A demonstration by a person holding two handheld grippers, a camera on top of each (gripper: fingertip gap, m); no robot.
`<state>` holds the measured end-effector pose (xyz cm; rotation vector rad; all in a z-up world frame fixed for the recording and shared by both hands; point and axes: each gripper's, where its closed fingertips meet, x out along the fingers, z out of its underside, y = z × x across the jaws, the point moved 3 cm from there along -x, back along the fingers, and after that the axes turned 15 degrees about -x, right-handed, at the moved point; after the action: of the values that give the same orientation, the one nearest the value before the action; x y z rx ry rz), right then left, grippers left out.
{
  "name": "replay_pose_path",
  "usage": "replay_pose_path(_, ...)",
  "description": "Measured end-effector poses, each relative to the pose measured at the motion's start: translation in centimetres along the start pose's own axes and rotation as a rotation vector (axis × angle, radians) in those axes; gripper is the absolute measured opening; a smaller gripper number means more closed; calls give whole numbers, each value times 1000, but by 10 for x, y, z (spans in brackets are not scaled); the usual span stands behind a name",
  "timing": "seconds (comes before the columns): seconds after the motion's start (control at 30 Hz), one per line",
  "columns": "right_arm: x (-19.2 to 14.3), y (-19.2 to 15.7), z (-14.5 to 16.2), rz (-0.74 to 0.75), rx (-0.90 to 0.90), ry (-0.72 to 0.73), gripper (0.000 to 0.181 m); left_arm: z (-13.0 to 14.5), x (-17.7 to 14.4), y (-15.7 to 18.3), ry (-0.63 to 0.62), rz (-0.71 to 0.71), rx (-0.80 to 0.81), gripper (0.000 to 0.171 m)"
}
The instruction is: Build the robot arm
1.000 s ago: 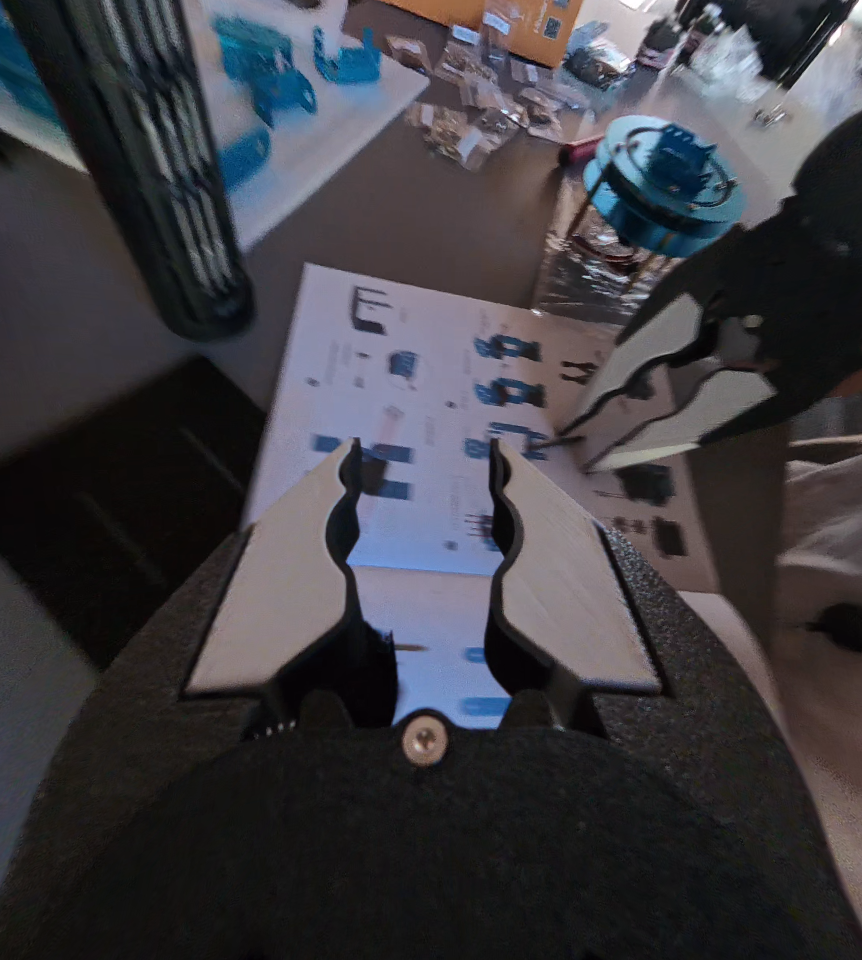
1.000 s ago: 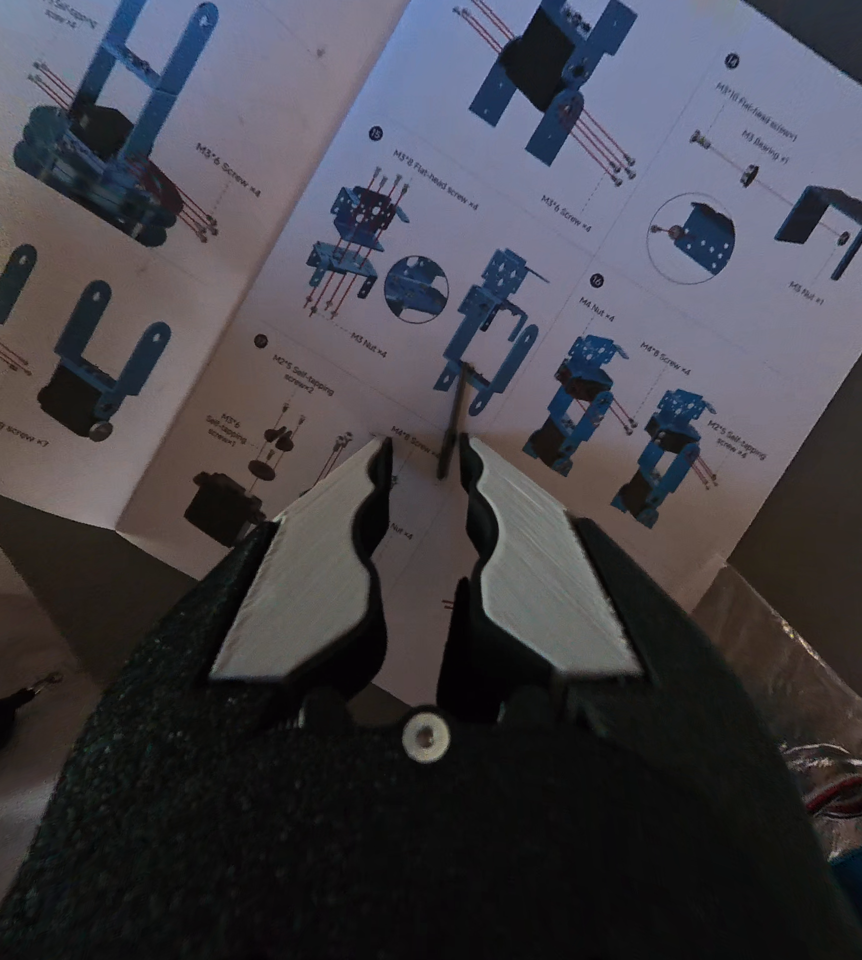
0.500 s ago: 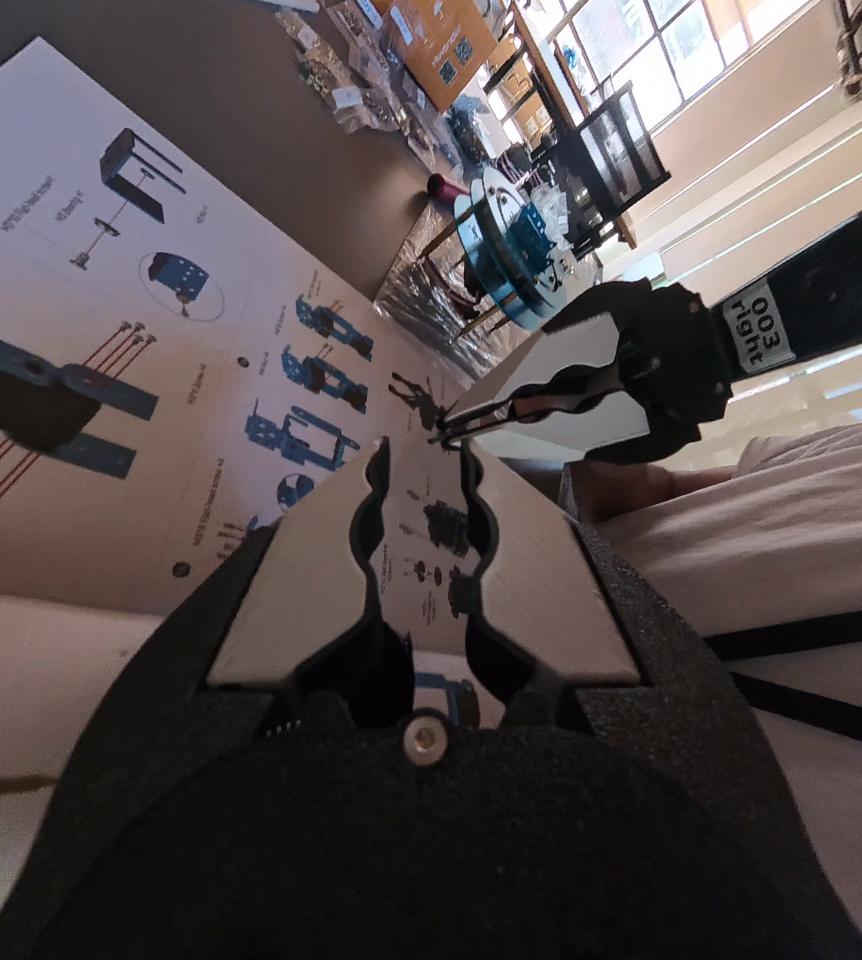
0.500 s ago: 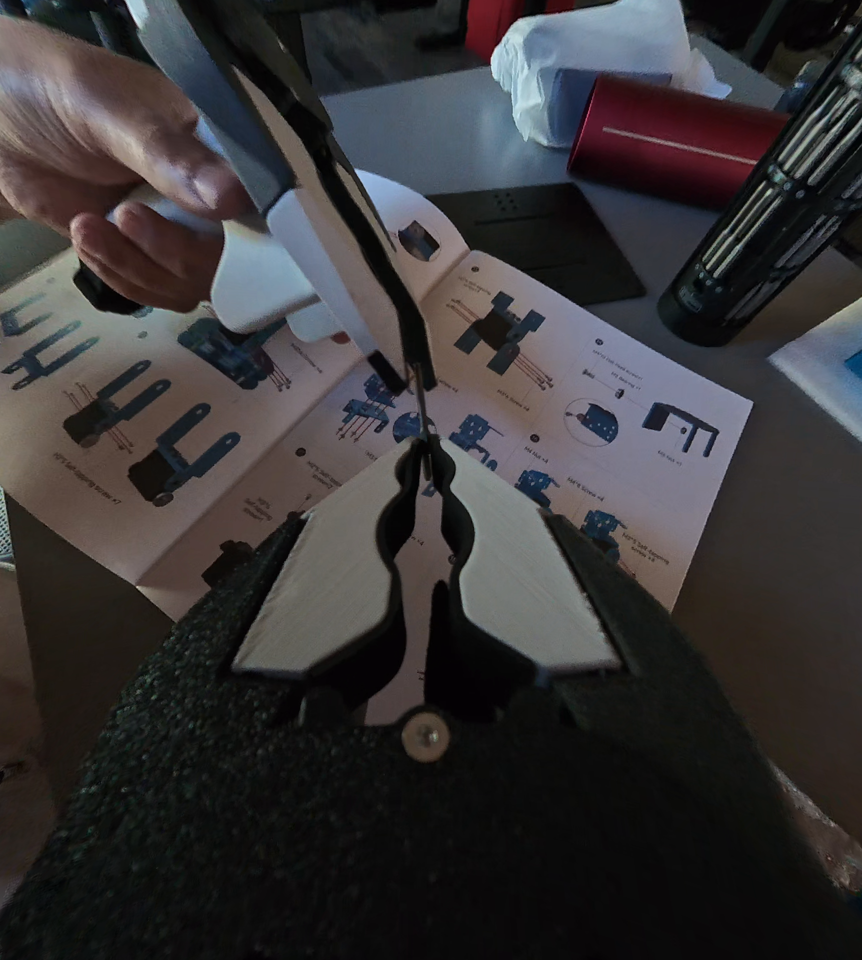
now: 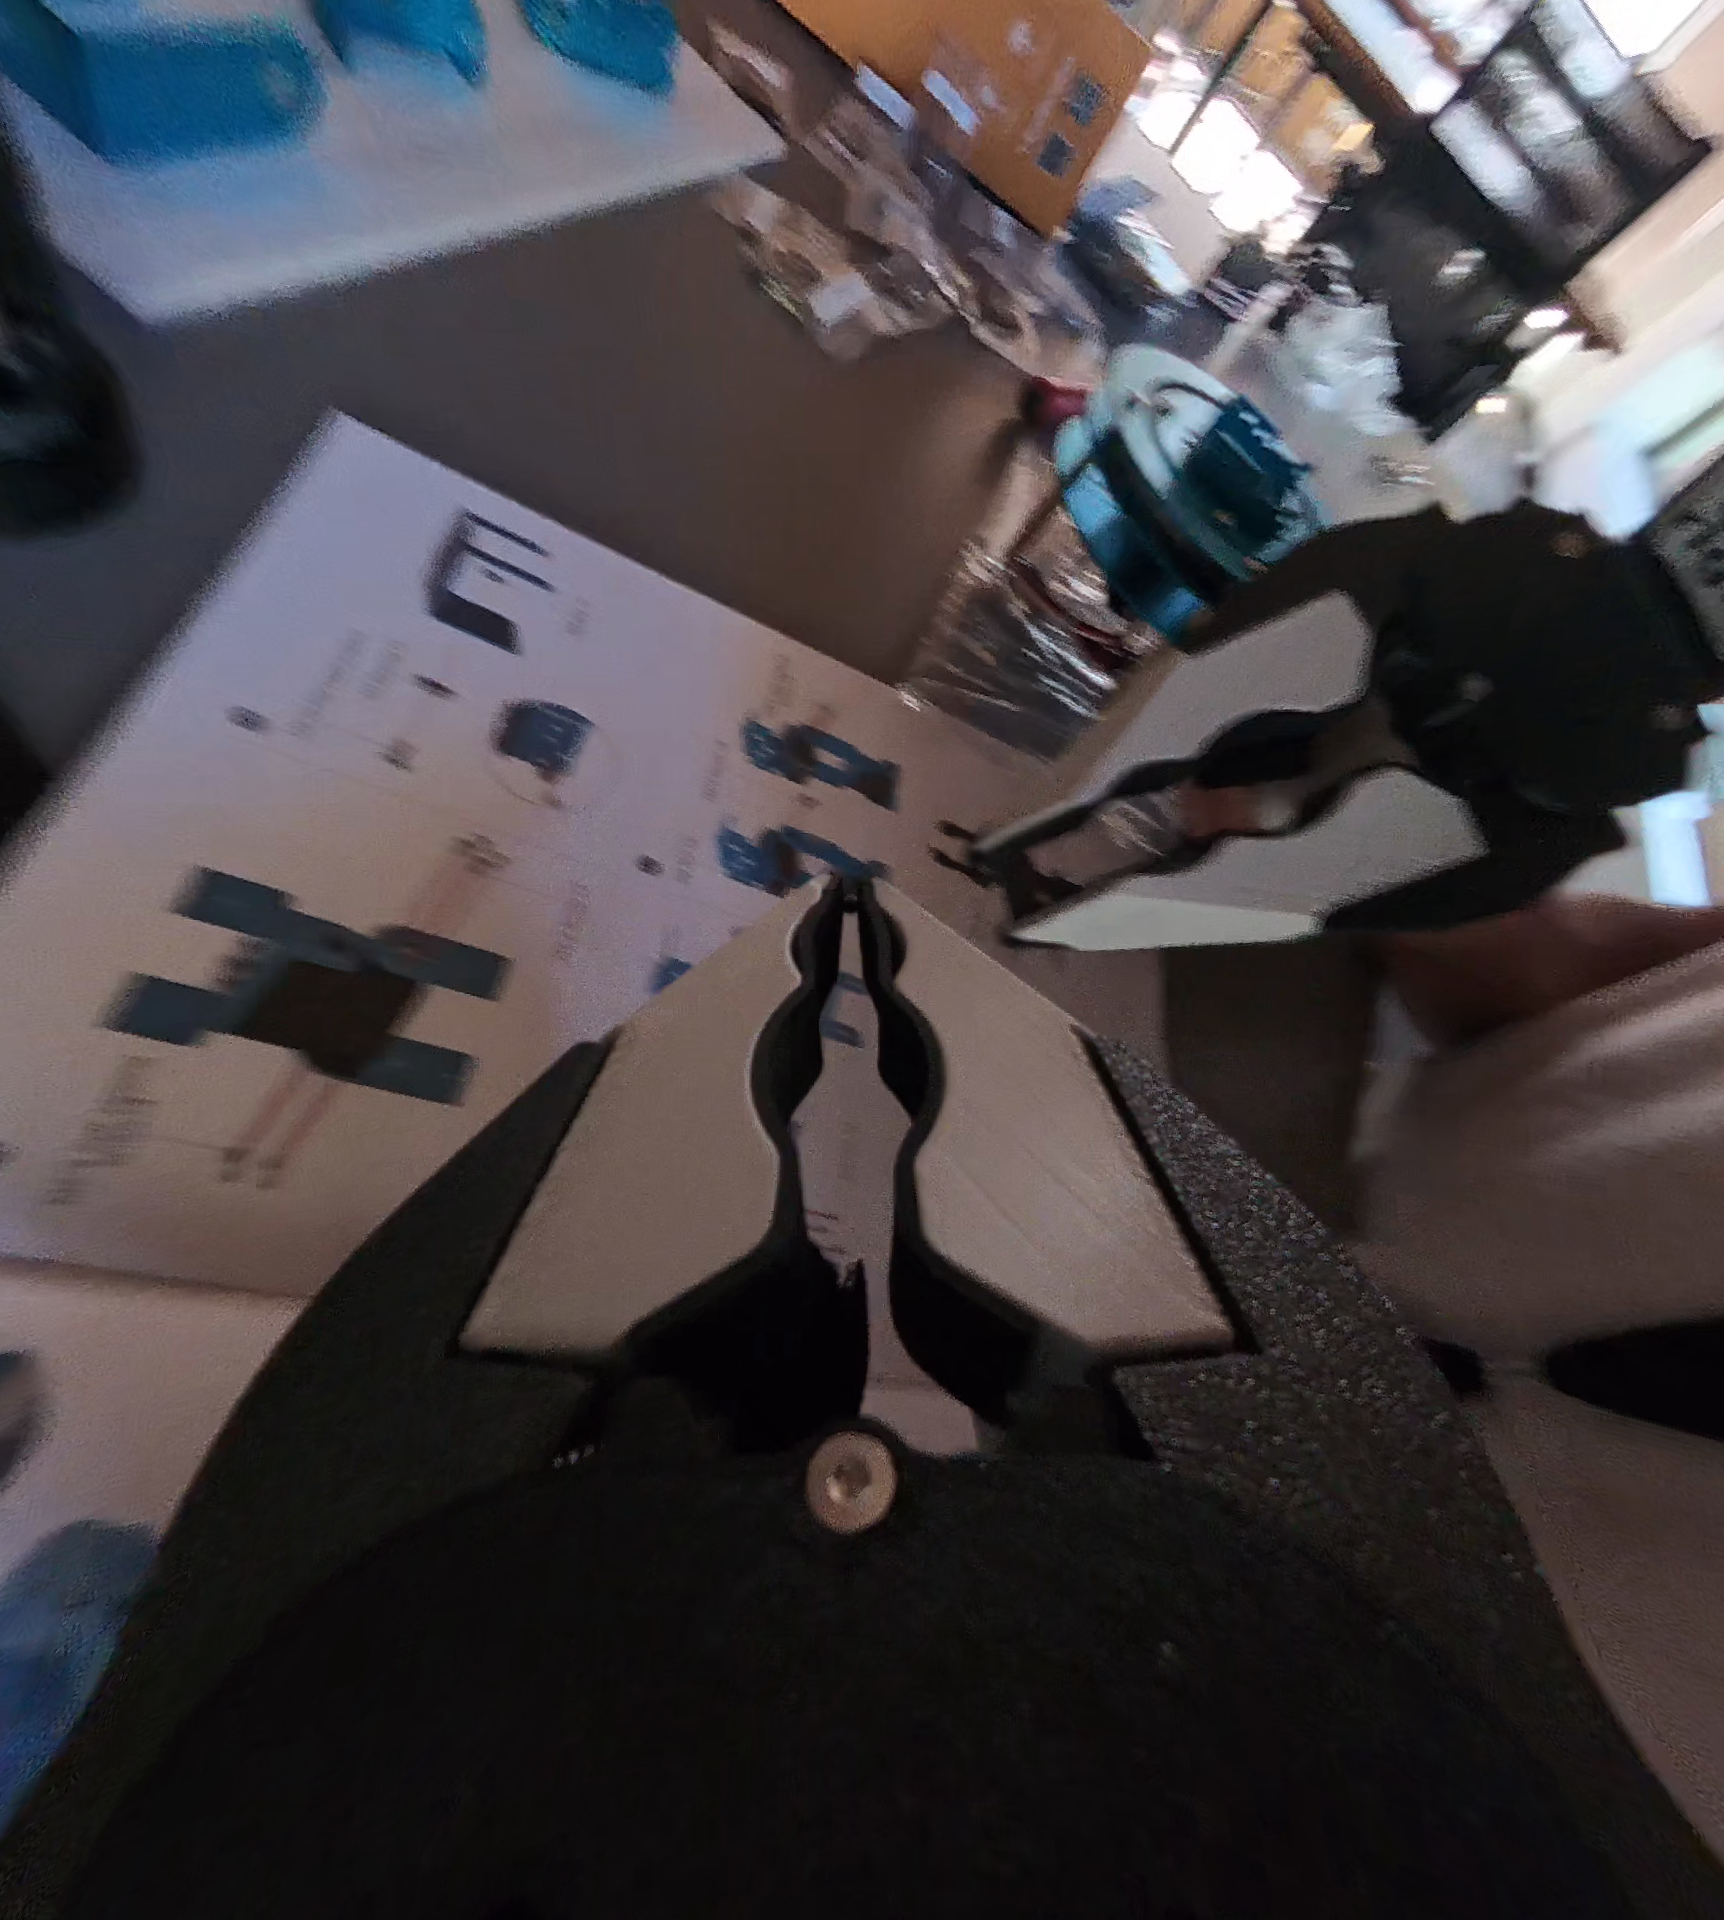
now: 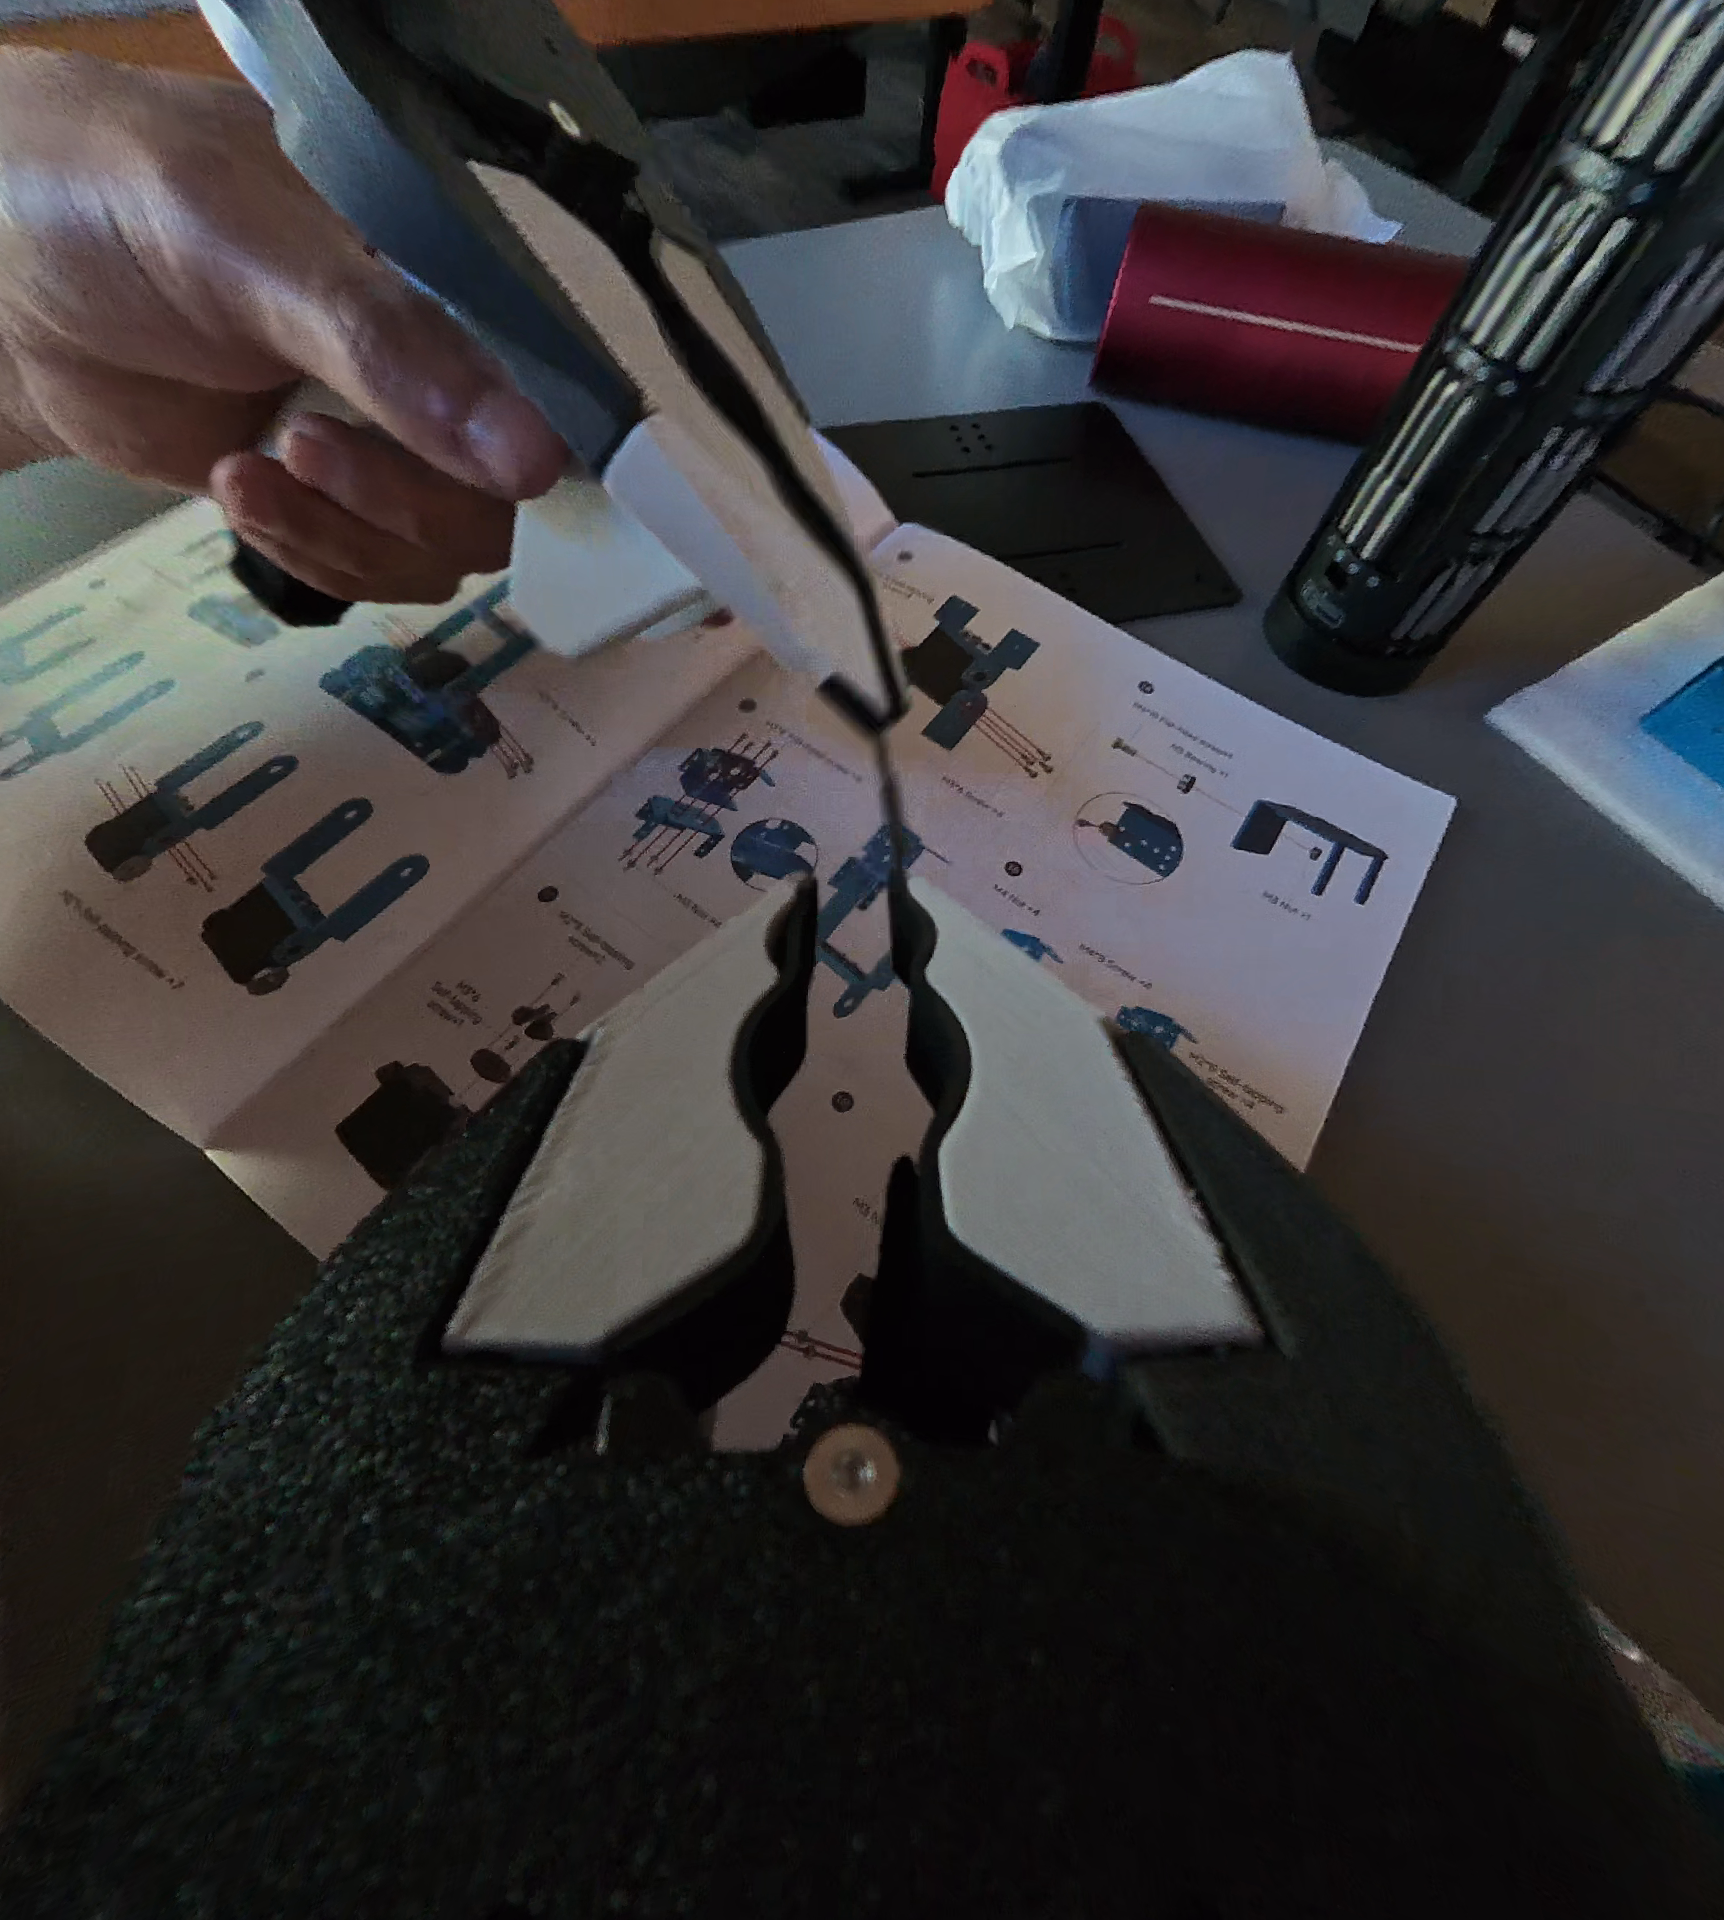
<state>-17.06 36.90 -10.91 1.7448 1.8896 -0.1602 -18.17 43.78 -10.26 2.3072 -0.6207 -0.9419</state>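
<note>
Instruction sheet (image 6: 1097, 831) lies open on grey table (image 6: 1564, 1143)

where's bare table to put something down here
Bare grey table between the instruction sheet and the white foam tray. Crowded behind: black plate, red cylinder, black tube. Over the sheet, left gripper pinches a thin black rod.

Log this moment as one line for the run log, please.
left gripper: shut on thin black rod | right gripper: open, rod's lower end beside its right finger | below: white printed instruction sheet on grey table
</note>
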Motion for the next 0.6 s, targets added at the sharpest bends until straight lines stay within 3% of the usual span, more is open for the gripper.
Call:
replay_pose_path(0.2,-19,6,3,50,73,106,17,-83,-19,-34,304,-448,358,2)
replay_pose_path(0.4,-25,7,3,59,83,122,18,-119,12,-51,302,-517,392,1)
replay_pose_path(0.6,-27,4,0,60,61,130,17,-122,29,-71,247,-579,390,1)
